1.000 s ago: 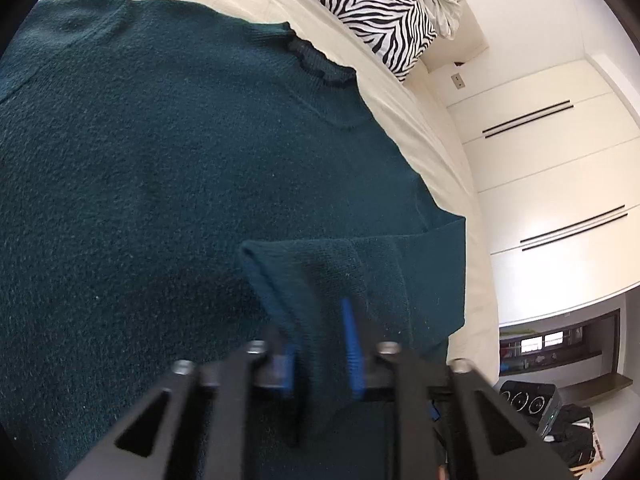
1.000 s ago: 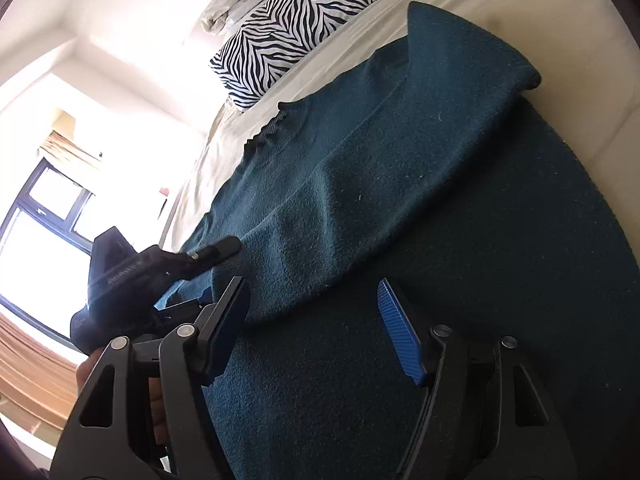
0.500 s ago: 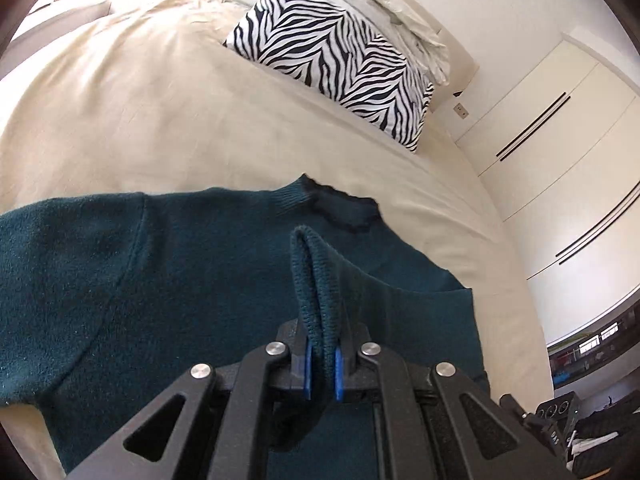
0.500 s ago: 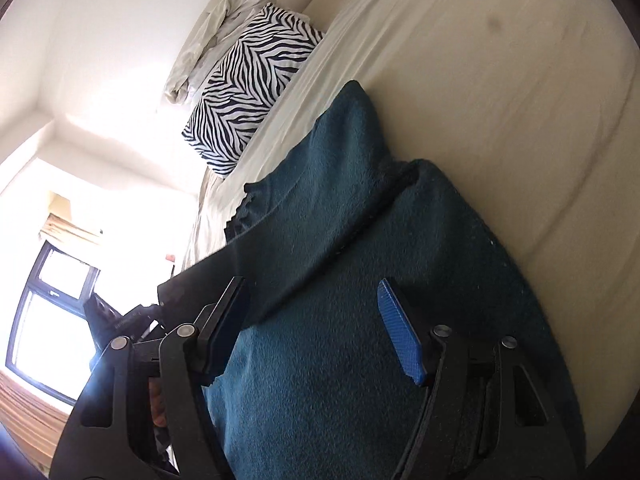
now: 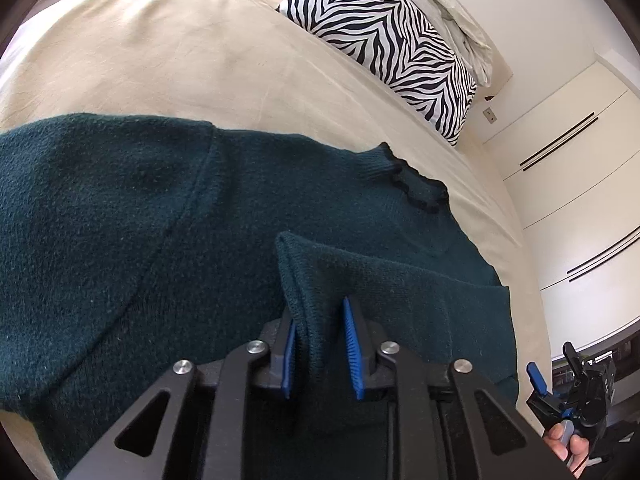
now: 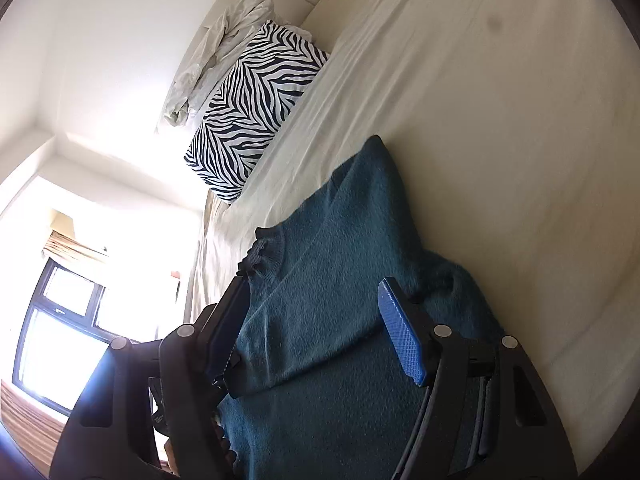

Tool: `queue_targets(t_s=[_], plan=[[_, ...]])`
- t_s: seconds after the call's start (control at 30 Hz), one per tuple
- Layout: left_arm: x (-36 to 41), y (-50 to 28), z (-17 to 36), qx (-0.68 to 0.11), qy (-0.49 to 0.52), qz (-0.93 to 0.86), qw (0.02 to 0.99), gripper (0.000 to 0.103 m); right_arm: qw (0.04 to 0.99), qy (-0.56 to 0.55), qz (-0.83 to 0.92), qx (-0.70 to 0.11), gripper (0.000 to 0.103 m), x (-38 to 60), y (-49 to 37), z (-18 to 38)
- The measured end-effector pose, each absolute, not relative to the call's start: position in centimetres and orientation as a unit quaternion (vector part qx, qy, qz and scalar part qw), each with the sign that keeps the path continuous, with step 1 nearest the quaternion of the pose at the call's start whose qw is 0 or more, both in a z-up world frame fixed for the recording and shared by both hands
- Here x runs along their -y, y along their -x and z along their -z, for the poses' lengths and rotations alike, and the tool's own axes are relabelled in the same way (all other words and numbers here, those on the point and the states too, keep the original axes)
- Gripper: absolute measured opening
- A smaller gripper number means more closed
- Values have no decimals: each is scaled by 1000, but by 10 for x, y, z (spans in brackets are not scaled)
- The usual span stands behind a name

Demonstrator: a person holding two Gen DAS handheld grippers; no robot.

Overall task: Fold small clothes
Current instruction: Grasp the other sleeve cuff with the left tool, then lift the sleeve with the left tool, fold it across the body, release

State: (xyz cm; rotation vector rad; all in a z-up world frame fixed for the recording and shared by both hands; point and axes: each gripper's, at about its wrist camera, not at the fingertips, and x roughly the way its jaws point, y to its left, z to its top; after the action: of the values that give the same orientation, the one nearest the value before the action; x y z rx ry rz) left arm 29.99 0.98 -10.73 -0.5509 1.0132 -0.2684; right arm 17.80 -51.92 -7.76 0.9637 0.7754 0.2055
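Lying: dark teal sweater (image 5: 168,240) is spread flat on the bed (image 5: 200,60), filling the lower left and centre of the left wrist view; ruffled neck sits right of centre.
Folded sleeve: one sleeve (image 5: 360,280) is laid back over the body, its cuff end running down between the blue pads.
Left gripper (image 5: 320,354): bottom centre, jaws have just been opening; a gap is seen on the right pad's side, cuff loosely between, released.
Right gripper (image 6: 320,336): lower centre of the right wrist view, jaws spread wide above the sweater, nothing pinched.
Hand (image 5: 568,444): seen at lower right edge on the other gripper's handle.
Background: zebra pillow (image 5: 392,36) at upper right, white wardrobe (image 5: 580,184) at right edge.
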Motion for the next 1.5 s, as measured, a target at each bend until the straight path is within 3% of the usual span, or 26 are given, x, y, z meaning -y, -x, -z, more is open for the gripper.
queue_targets(t_s=[0.17, 0.37, 0.73, 0.8, 0.87, 0.93, 1.07, 1.27, 1.5], plan=[[-8, -302, 118, -451, 240, 145, 847, 24, 809, -410, -115, -405, 67, 508, -238, 77], [-12, -301, 126, -429, 250, 156, 854, 23, 778, -450, -102, -427, 67, 528, -296, 106], [-21, -301, 125, -432, 270, 163, 845, 24, 779, -427, -147, -436, 66, 512, -216, 111], [-28, -294, 115, -445, 274, 155, 838, 33, 776, -439, -138, -431, 67, 514, -193, 104], [-44, -273, 97, -431, 291, 142, 842, 66, 782, -446, -146, -411, 67, 511, -168, 89], [-72, -240, 76, -391, 321, 133, 852, 81, 789, -440, -159, -397, 67, 502, -144, 74], [-158, -164, 64, -332, 408, 79, 847, 82, 785, -430, -191, -402, 67, 460, -113, 60], [-299, -67, 106, -273, 548, -77, 787, 81, 764, -410, -240, -438, 67, 377, -82, 67], [-375, -53, 133, -205, 624, -154, 738, 80, 751, -386, -262, -467, 67, 306, -65, 68]])
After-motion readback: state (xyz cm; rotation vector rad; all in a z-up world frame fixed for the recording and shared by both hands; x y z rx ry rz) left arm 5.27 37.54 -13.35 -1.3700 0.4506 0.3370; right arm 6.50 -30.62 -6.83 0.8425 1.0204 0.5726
